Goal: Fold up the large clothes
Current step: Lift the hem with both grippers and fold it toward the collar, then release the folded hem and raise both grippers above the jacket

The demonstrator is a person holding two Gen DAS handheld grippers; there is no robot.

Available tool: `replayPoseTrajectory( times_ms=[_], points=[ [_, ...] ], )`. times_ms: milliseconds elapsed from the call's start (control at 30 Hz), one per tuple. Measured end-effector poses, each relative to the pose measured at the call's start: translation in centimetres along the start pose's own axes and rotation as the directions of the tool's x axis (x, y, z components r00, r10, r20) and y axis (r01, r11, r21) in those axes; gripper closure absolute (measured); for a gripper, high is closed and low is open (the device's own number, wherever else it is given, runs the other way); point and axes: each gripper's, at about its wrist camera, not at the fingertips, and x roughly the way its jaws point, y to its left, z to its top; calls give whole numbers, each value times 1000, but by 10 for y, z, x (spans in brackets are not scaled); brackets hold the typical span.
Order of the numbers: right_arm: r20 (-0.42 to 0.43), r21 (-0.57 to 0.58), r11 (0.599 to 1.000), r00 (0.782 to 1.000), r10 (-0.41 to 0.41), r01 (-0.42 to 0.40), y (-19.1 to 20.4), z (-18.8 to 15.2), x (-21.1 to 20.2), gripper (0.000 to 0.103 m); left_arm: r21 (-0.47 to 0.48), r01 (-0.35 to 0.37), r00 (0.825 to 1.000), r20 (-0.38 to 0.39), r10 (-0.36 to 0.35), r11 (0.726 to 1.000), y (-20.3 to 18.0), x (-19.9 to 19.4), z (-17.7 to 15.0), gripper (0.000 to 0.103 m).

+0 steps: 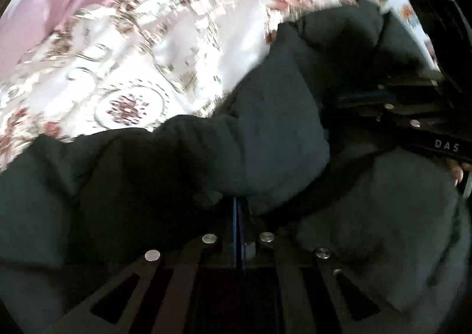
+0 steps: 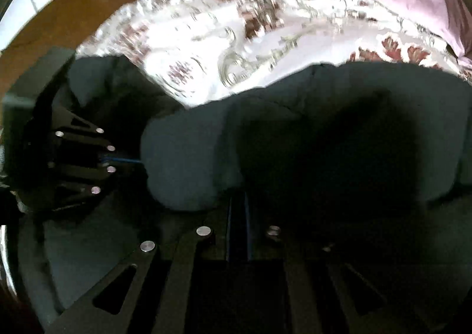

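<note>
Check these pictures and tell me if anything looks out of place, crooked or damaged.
Nothing looks damaged or spilled. The dark garment is bunched in puffy folds rather than lying flat on the floral bedspread, which is normal mid-fold. The left gripper and right gripper each appear shut on a bit of it. Both views are blurred.

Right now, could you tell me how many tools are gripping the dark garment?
2. The left tool pinches the dark garment in its own view; the right tool pinches another fold. More cloth may be hidden.

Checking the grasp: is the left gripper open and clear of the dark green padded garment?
No: the left gripper is shut on a fold of the dark green padded garment.
</note>
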Motion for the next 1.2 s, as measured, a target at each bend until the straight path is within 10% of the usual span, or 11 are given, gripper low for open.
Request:
replayPoseTrajectory(
  times_ms=[167,400,467,967,1200],
  points=[
    [176,53,999,984,-9,-1,-3,-12,-59,61,-110,-37,988,147,53,993,-6,-56,-10,91],
    [319,108,990,940,-118,88,5,-33,-136,26,-281,-106,933,303,193,954,-24,-132,-29,18],
    [353,99,989,925,-140,112,14,-36,-150,17,-299,-112,912,349,218,948,-30,-152,-34,12],
    [524,38,982,833,-177,185,98,-99,-295,4,-300,-266,757,523,391,916,-131,-304,-110,1],
    [561,22,985,813,-155,173,130,-147,-347,3,-303,-285,718,560,412,909,-174,-347,-157,0]
  ],
)
